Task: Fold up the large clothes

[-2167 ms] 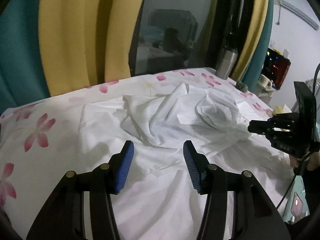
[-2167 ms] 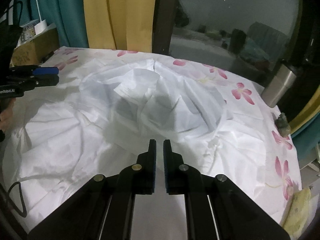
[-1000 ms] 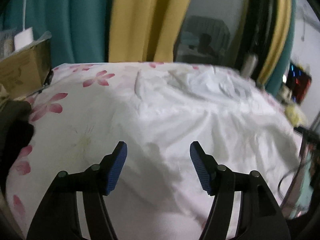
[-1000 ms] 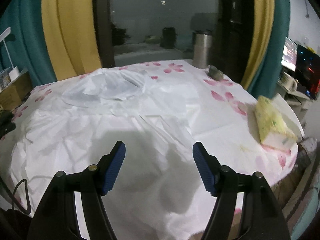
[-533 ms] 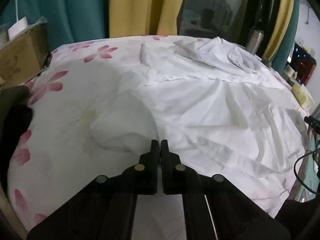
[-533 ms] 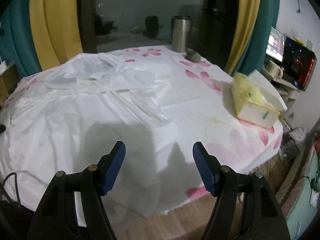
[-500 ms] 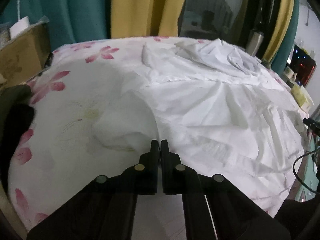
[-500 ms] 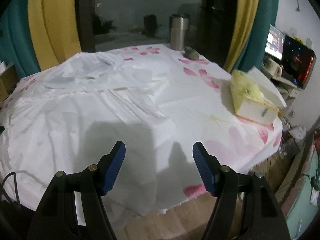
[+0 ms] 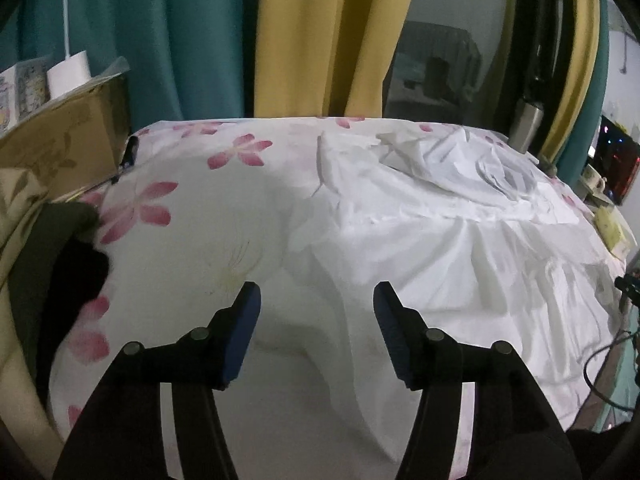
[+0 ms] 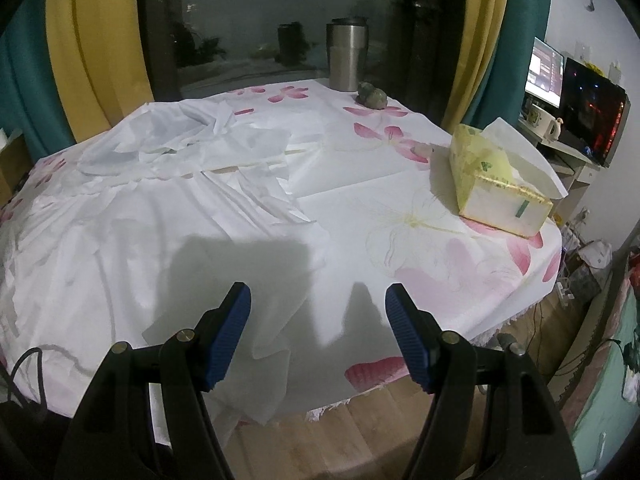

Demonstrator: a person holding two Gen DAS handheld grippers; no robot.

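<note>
White garment (image 9: 460,248) spread across floral tablecloth (image 9: 192,216), left gripper (image 9: 316,306) jaws just reopened, nothing between them, right gripper (image 10: 318,308) spread wide at lower frame, tissue box (image 10: 500,184) at right

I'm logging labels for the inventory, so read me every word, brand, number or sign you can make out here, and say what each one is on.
No text can be read in either view.
cardboard box: pale leaf-like prints, no letters legible.
tissue box: a small green mark on its end, too blurred to read.
monitor: lit lines on screen, too small to read.
printed packs on the cardboard box: pattern too blurred.
</note>
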